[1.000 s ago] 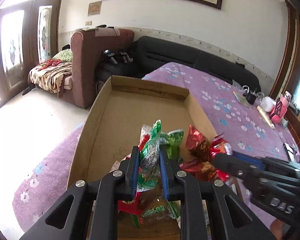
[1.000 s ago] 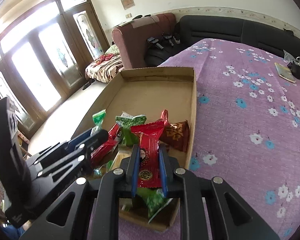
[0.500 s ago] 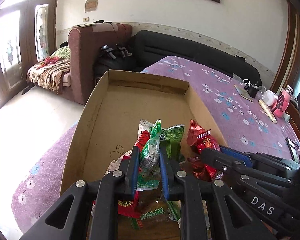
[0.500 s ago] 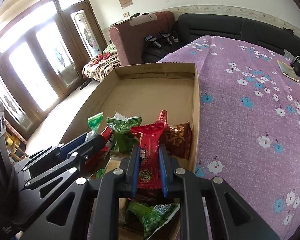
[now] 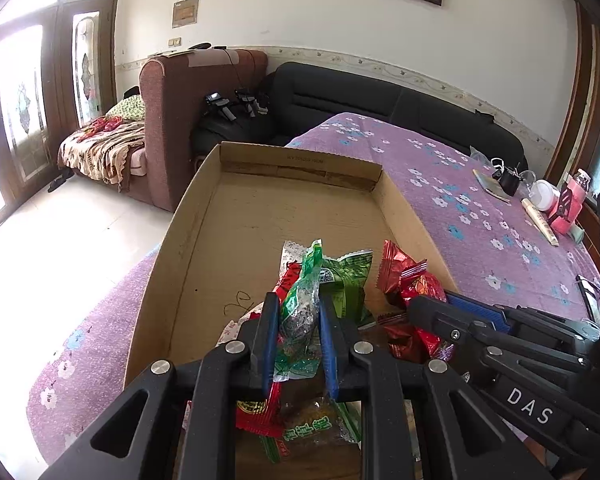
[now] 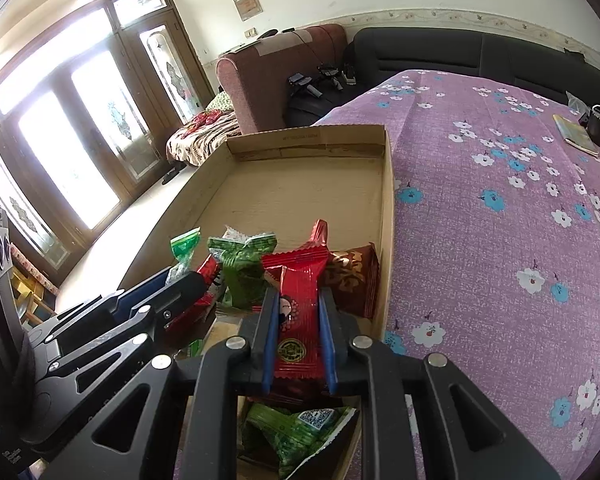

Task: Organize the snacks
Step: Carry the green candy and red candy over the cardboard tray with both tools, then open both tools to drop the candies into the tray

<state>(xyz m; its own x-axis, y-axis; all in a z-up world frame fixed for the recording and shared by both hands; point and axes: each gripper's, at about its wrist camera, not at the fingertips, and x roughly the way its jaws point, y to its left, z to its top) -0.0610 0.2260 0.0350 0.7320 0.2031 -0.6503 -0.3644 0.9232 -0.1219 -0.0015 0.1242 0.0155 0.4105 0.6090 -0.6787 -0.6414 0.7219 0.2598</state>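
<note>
Jaws of the left gripper [image 5: 298,320] pinch a green snack packet [image 5: 300,312] at lower centre; the right gripper [image 6: 298,320] clamps a red snack packet [image 6: 298,308], both tilted downward over the near end of the cardboard tray [image 5: 260,216] on the purple floral cloth [image 6: 500,220]

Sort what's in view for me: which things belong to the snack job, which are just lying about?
Job: cardboard box; green packet in left gripper; red packet in right gripper; loose snack packets in the box.

Lying about: notebook, black holder, cream tube, sofa.
</note>
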